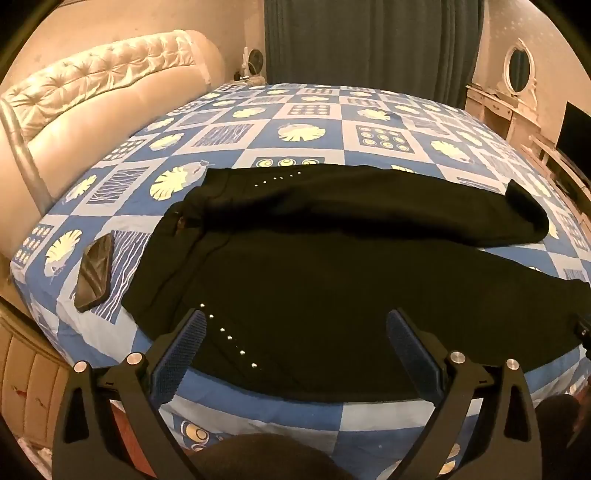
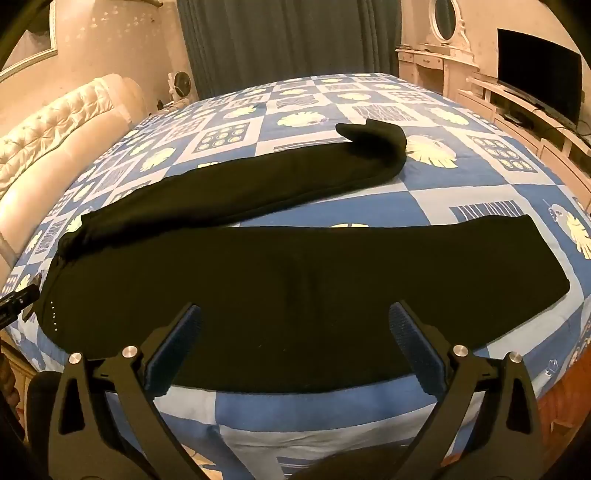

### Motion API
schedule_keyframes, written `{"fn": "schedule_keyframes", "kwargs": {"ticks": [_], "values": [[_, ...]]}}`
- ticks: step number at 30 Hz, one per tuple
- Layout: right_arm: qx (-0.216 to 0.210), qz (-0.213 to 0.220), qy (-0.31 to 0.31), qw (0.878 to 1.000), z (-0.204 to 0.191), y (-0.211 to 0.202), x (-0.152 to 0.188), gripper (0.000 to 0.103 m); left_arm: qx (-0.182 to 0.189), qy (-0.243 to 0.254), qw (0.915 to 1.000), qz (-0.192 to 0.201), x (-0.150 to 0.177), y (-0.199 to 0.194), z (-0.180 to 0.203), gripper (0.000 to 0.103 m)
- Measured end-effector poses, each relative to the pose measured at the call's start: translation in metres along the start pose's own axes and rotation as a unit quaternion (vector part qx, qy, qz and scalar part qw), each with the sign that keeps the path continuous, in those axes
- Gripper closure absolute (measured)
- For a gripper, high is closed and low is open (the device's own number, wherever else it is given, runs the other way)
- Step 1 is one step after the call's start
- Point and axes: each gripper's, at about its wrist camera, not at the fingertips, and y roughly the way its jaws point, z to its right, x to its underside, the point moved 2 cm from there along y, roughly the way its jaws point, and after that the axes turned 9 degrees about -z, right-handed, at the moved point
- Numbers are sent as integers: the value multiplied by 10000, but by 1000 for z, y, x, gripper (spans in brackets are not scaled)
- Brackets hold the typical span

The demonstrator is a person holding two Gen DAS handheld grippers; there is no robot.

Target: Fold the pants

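Black pants [image 1: 314, 266] lie spread on the bed, waist at the left, both legs running right. The near leg [image 2: 295, 273] lies flat along the front edge. The far leg [image 2: 258, 184] angles away, its cuff curled over. Small studs mark the hip [image 1: 229, 338]. My left gripper [image 1: 295, 321] is open and empty, just above the near hip area. My right gripper [image 2: 295, 314] is open and empty, just above the middle of the near leg. The left gripper's tip shows at the left edge of the right wrist view [image 2: 18, 299].
The bed has a blue and white patterned sheet [image 1: 306, 129]. A dark phone [image 1: 94, 273] lies on the sheet left of the waist. A tufted cream headboard [image 1: 92, 85] is at left. A dresser with oval mirror [image 2: 443, 22] and a TV [image 2: 535, 70] stand at right.
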Motion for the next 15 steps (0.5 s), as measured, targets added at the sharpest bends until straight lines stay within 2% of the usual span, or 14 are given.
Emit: {"fn": "schedule_keyframes", "kwargs": {"ticks": [4,5,15], "values": [[27,4,-15,10000,-1,0,1,2,62,-171,9998,-80,-2,1,-6,6],[28,1,-23,10000,-2,-1,3,2,-5,60,10000,-23,0,3,-3,6],[30,-12,-28,10000,-2,1,2,2,-53,58,10000,-17,-2,7,-2,6]]}}
